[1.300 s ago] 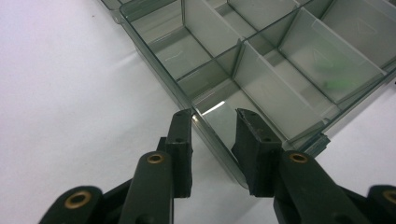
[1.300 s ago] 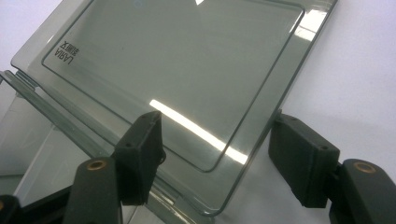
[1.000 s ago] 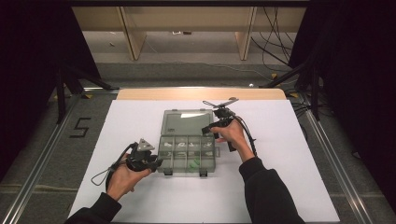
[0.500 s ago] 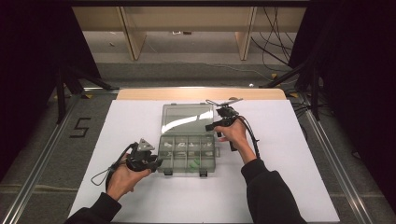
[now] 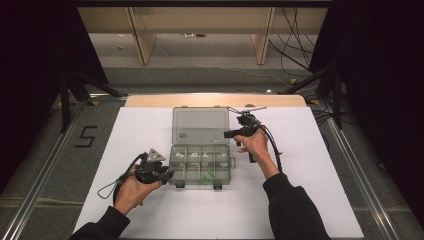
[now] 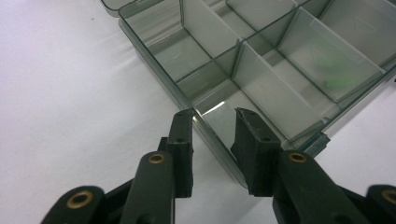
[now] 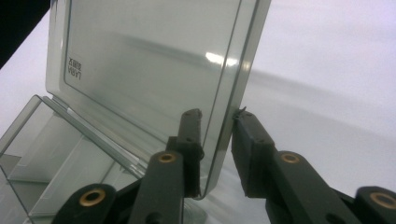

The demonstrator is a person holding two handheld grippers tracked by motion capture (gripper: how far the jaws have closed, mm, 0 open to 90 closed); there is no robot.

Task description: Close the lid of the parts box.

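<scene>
Right gripper [image 7: 217, 116] jaws just closed in on lid [image 5: 200, 125] edge – now pinching it, lid up. Left gripper [image 6: 214, 114] clamped on box [image 5: 200, 165] wall at near-left corner, mid-table, holding it steady. Prob ready to swing lid shut.

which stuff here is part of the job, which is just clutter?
In the job:
- clear compartment box
- its open lid, edge between the right gripper fingers, which have just been closing
- left gripper astride the box wall

Lying about:
- cables behind the table
- floor number 5
</scene>
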